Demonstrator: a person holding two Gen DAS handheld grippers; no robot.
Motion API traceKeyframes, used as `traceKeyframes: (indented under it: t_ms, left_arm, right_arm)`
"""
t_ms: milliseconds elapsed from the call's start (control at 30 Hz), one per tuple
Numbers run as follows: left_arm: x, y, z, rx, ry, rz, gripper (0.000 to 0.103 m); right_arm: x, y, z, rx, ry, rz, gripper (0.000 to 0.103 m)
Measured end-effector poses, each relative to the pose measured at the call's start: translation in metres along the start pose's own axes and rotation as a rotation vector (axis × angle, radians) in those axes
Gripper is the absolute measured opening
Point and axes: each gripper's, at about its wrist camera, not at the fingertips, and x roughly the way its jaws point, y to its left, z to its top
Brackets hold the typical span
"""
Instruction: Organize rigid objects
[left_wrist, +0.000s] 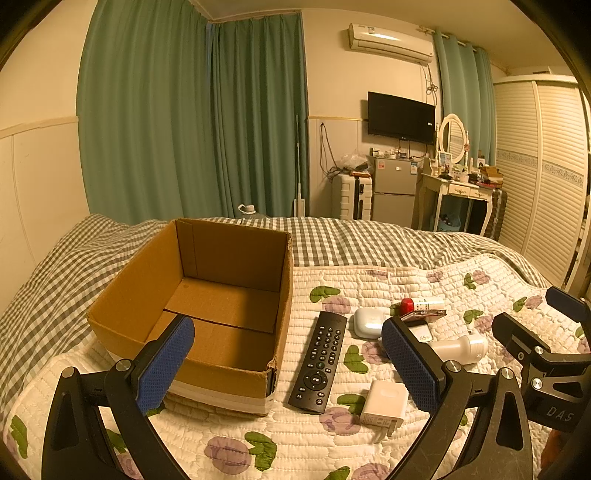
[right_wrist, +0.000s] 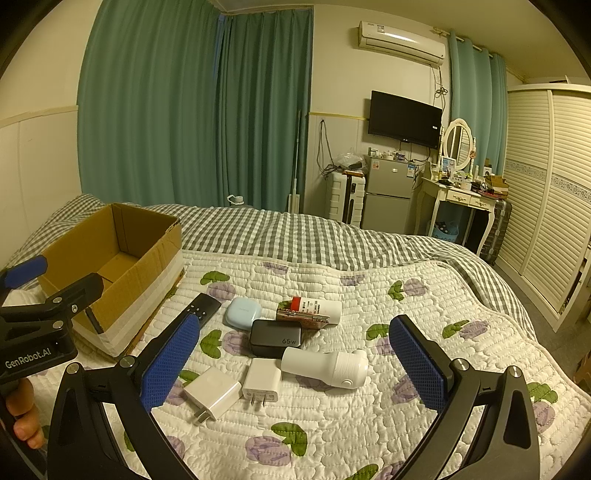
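Right wrist view: floral quilt (right_wrist: 332, 435) on the bed, cardboard box (right_wrist: 110, 266) at far left, empty as far as visible. Loose items sit clustered on the quilt right of the box: remote (right_wrist: 201, 308), white flashlight-shaped device (right_wrist: 325, 365), black 65w charger (right_wrist: 275, 341), red-capped bottle (right_wrist: 317, 308), pale blue case (right_wrist: 242, 314), two white plug adapters (right_wrist: 212, 393) (right_wrist: 261, 382). Right gripper (right_wrist: 295, 365) spread wide, holding nothing, hovering above the white device. Left gripper (left_wrist: 288, 350) also released, empty, between box and remote. Nothing packed yet, likely. Best move: drop the right jaws straight over the white device's narrow barrel, avoid nudging the adjacent adapter, clamp firmly since it may roll.
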Motion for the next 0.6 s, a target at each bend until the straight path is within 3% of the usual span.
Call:
traceKeyframes:
  t_ms: [300,600]
  left_arm:
    - [-0.006,-0.011,0.010,-0.017,0.019,0.007,0.103]
    - [0.013,-0.061,-0.003,0.040,0.128,-0.011,0.103]
  right_arm:
    - [-0.009,0.000,0.013,-0.017,-0.002,0.013,0.103]
    - [-0.018,-0.033,0.043,-0.185,0.035,-0.007,0.103]
